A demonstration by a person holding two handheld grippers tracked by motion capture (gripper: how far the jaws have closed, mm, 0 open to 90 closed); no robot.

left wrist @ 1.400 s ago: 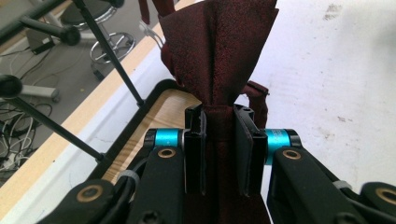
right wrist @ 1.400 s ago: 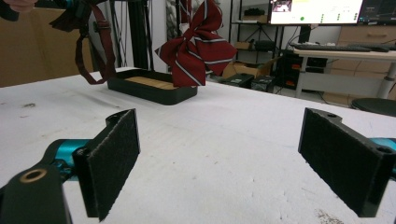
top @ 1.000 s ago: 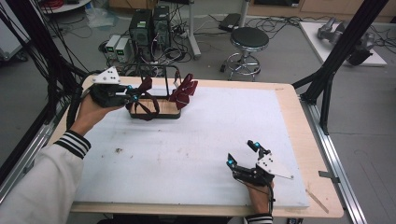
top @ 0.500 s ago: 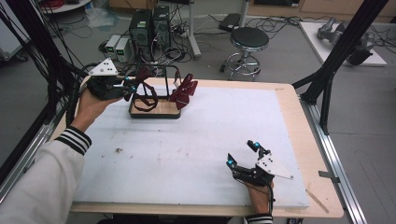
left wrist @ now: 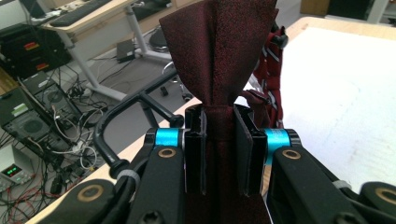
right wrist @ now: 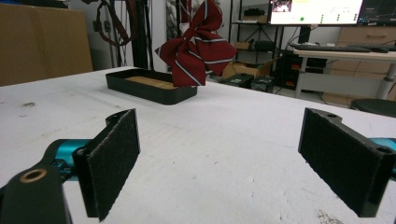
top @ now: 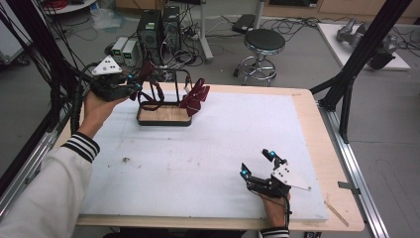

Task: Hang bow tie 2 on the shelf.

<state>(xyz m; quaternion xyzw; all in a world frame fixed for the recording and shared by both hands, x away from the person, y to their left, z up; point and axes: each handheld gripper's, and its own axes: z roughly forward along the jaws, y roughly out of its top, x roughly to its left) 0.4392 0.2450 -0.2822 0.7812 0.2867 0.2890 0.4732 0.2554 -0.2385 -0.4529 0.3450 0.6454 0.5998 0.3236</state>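
Observation:
A black wire rack on a wooden-floored tray (top: 164, 115) stands at the table's far left. My left gripper (top: 133, 85) is raised by the rack's left end, shut on a plain dark red bow tie (top: 147, 72). In the left gripper view the pads (left wrist: 196, 149) pinch the tie's knot and the dark red bow tie (left wrist: 219, 42) fans out above them. A striped red bow tie (top: 196, 96) hangs on the rack's right end. My right gripper (top: 257, 163) rests open on the mat at the front right, nothing between its pads (right wrist: 114, 156).
White mat (top: 213, 148) covers the wooden table, with crumbs at its left. The striped bow tie (right wrist: 196, 44) and tray (right wrist: 149, 87) lie far ahead of the right gripper. Behind the table are computer cases (top: 158, 29), cables and a stool (top: 264, 42).
My left gripper has drifted a little up and to the left with the dark red bow tie. The right gripper has stayed where it was.

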